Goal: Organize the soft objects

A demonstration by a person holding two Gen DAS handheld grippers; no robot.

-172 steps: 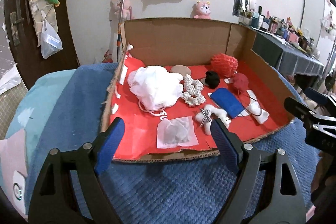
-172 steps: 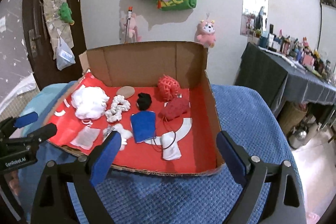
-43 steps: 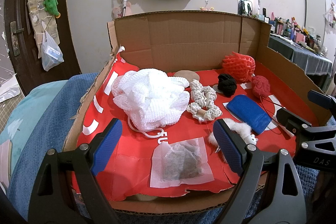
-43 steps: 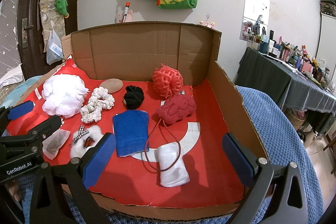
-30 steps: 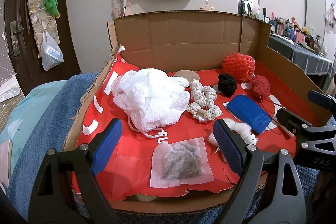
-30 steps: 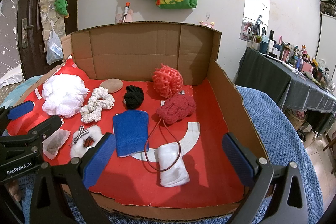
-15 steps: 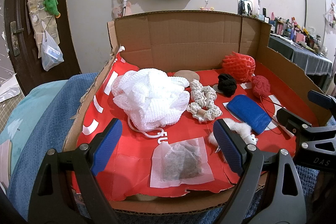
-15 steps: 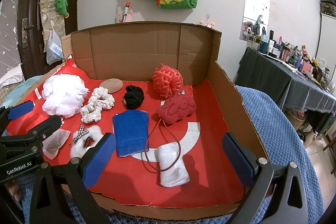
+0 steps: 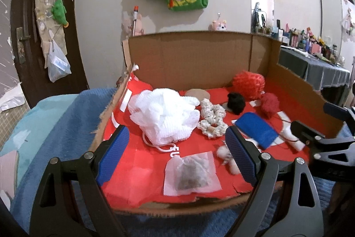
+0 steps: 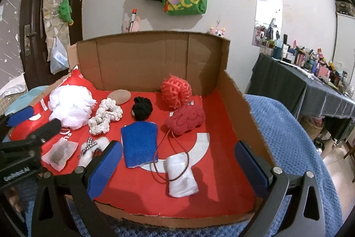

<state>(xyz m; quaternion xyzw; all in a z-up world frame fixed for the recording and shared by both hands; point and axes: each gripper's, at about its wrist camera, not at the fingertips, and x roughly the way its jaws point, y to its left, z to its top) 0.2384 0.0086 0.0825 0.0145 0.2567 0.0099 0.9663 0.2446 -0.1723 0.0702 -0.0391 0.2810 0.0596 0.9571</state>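
Blue cloth [image 10: 139,143]: lies flat mid-floor of the box [image 10: 155,59], long axis running from the open front toward the back wall; near end crosses a white arc printed on the red liner.
White roll [image 10: 182,174]: just right of the cloth, nearer the front, long axis tilted a little off the cloth's; a dark red cord loops over it from the red knit [image 10: 185,119].
Black ball [image 10: 142,108]: behind the cloth, apart from it.
Cream scrunchie [image 10: 105,118]: left of the ball, long axis slanting toward the back.
White puff [image 9: 164,117]: left side; biggest item.
Sachet [image 9: 192,174]: front left, flat; contents hard to make out.
Fluffy bow piece [image 9: 228,159]: partly hidden behind a pad in both views.
Left gripper [image 9: 177,157]: jaws wide apart, holding nothing, above the front edge.
Right gripper [image 10: 175,170]: jaws wide apart, holding nothing.
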